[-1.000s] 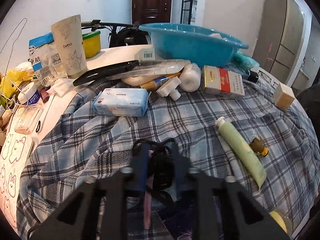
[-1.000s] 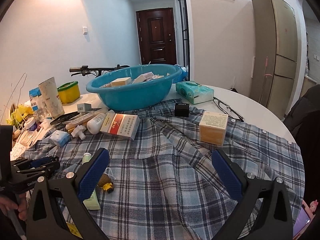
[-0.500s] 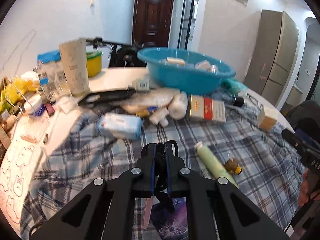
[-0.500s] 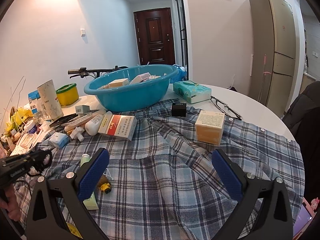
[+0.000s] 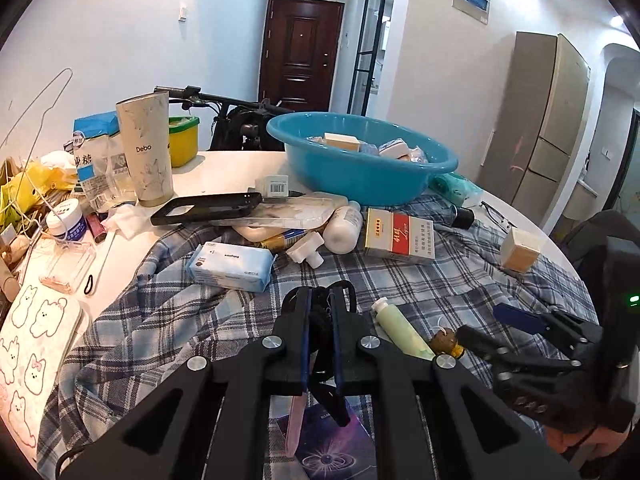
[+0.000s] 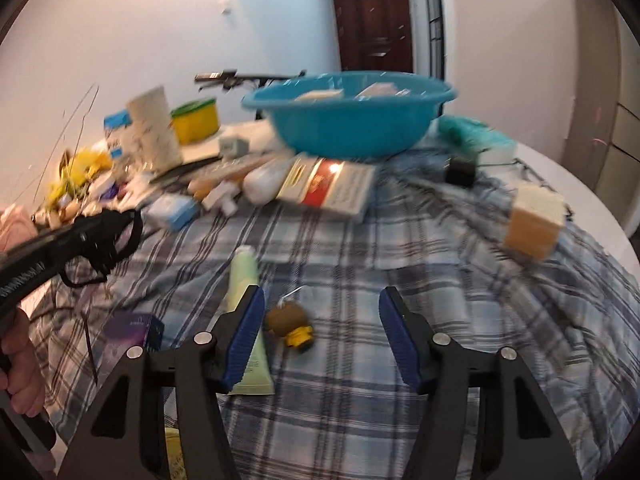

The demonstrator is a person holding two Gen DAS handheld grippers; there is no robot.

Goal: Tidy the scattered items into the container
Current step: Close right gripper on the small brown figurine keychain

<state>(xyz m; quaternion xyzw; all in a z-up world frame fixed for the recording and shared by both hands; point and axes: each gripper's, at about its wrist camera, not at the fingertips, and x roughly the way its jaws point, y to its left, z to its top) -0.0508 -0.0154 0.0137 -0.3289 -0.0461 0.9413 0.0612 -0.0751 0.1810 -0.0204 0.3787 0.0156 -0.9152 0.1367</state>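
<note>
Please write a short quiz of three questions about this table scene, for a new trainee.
1. True or false: the left gripper is shut on a black hair tie.
2. What lies nearest the open right gripper? A) brown bottle B) cigarette carton C) paper cup
3. Fill in: sorted items lie in the blue ____.

Key: 1 true; 2 A; 3 basin.

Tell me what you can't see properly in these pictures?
- Black thing in the left tongs, left wrist view: mostly hidden between the fingers.
- Items in the blue basin: rim hides most of them.
- Red-and-white box, right wrist view: motion blur, print unreadable.
- Purple booklet: covered by the tongs.
</note>
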